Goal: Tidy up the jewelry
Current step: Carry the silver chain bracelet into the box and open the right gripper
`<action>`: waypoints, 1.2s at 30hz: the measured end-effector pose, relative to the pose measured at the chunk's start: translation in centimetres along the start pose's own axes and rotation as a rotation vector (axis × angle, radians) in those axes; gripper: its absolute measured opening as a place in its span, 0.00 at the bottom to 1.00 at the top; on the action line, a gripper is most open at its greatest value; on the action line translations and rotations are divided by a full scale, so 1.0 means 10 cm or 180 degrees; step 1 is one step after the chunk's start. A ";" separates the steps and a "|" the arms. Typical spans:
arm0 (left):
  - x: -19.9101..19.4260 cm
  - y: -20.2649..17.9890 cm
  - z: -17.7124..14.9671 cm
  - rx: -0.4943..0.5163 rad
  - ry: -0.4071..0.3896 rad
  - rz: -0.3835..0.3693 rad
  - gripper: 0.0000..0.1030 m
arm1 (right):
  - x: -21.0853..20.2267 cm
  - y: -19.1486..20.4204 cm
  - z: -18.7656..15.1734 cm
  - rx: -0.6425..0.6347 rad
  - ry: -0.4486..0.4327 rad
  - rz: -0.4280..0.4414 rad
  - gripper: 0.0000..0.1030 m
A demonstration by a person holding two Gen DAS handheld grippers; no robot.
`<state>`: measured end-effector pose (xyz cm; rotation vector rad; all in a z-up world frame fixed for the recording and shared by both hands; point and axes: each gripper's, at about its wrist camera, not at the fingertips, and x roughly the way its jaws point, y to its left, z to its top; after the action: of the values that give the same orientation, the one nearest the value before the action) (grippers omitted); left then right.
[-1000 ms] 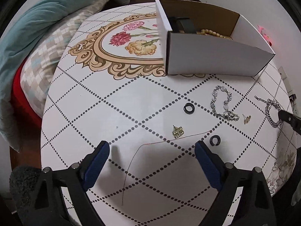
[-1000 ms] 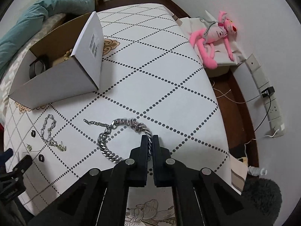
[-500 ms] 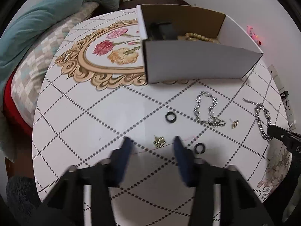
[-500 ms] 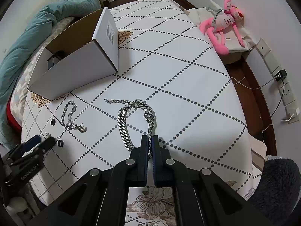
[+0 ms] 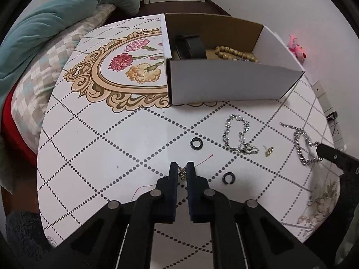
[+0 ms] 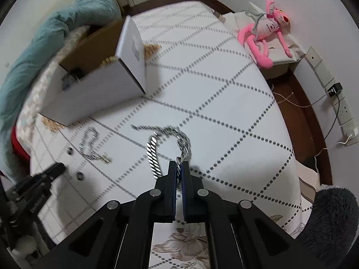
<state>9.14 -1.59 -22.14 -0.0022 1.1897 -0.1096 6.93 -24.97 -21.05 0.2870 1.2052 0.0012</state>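
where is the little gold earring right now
In the left wrist view, the gold earring lies on the table, right of centre, between the thin silver bracelet and the chunky chain.

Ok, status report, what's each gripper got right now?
Left gripper shut on gold earring. Right gripper shut on silver chain. Box open, path looks clear.

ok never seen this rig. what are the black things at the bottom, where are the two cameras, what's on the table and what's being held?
No robot here: a person holds a two-finger claw in each hand, with a fisheye camera on each looking along its fingers. In the left view, the left claw is shut on a small gold earring. In the right view, the right claw is shut on a thick silver chain bracelet. On the patterned table lie a thinner silver bracelet, two black rings, another gold earring and a red thread. The cardboard box already holds wooden beads.
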 end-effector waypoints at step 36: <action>-0.20 0.18 1.74 -0.0224 -0.0056 -0.0800 0.05 | -0.27 1.02 1.69 -0.0627 -0.0191 0.0635 0.04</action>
<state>24.66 -0.56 -13.89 -0.2144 1.1713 -0.2878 23.06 -19.20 -10.84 0.2315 1.1036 0.2816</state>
